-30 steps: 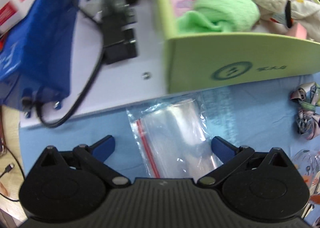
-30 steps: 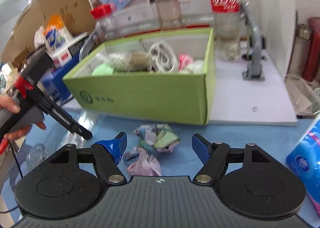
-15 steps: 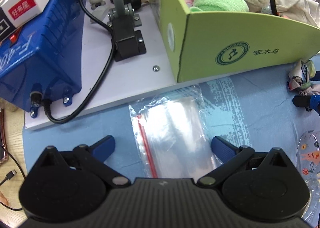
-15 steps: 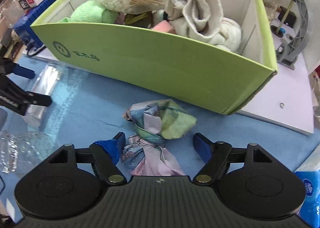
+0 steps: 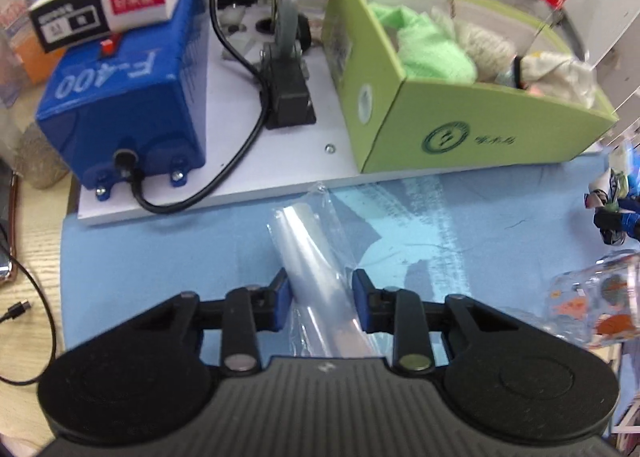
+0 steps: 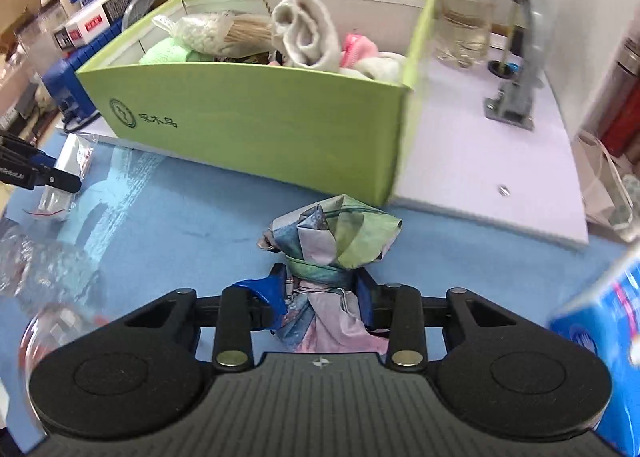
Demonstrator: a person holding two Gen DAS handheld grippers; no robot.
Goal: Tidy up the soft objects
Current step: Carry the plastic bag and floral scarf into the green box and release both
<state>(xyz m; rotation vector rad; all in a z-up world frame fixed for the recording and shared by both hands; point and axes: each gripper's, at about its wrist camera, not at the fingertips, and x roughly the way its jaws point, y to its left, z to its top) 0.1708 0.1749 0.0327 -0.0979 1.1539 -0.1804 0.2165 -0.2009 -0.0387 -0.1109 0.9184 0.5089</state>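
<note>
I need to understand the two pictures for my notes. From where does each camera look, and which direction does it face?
Left wrist: sits on the left gripper, looks down and forward along fingers closed on a clear plastic bag; beyond, a blue machine.
Right wrist: sits on the right gripper, looks down and forward along fingers closed on a patterned cloth.
Shared: the green box and blue mat; each view shows the other gripper at its edge.

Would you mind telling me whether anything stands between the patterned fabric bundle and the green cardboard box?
Nothing visible does: only bare blue mat separates the patterned fabric bundle, clamped in the right gripper, from the green cardboard box.
</note>
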